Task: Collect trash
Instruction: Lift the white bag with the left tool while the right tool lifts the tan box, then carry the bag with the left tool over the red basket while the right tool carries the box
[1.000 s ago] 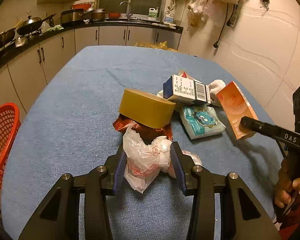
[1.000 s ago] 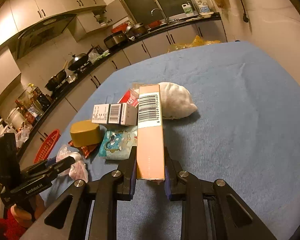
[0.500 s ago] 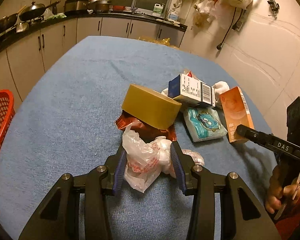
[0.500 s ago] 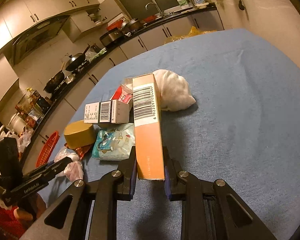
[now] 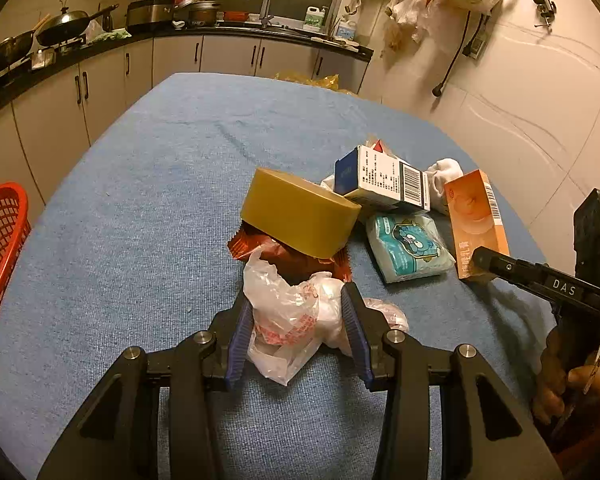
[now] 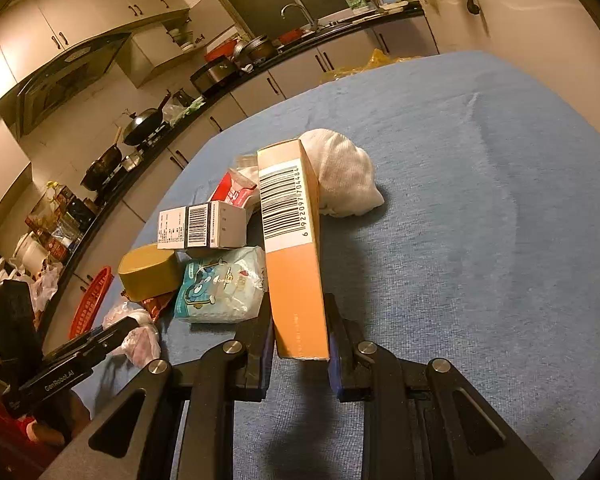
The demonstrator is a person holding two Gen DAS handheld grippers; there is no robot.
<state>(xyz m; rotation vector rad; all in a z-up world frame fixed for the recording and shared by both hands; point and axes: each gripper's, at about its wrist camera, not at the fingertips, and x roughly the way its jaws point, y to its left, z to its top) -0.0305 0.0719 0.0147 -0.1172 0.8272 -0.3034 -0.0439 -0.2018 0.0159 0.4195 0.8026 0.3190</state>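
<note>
Blue cloth table (image 5: 148, 184) with trash heaped right of centre, both grippers clamped on a piece.

Red basket (image 5: 0, 248) stands off the table's left edge, with bare cloth open between it and the heap. Next, the left gripper (image 5: 298, 332) has its jaws pressed on a crumpled white plastic bag (image 5: 296, 316) lying near the table's front, just before a yellow tape roll (image 5: 298, 216). Further right, the right gripper (image 6: 300, 344) has its jaws closed on the near end of an orange carton (image 6: 296, 264); right of that the cloth runs bare to the far edge.
</note>
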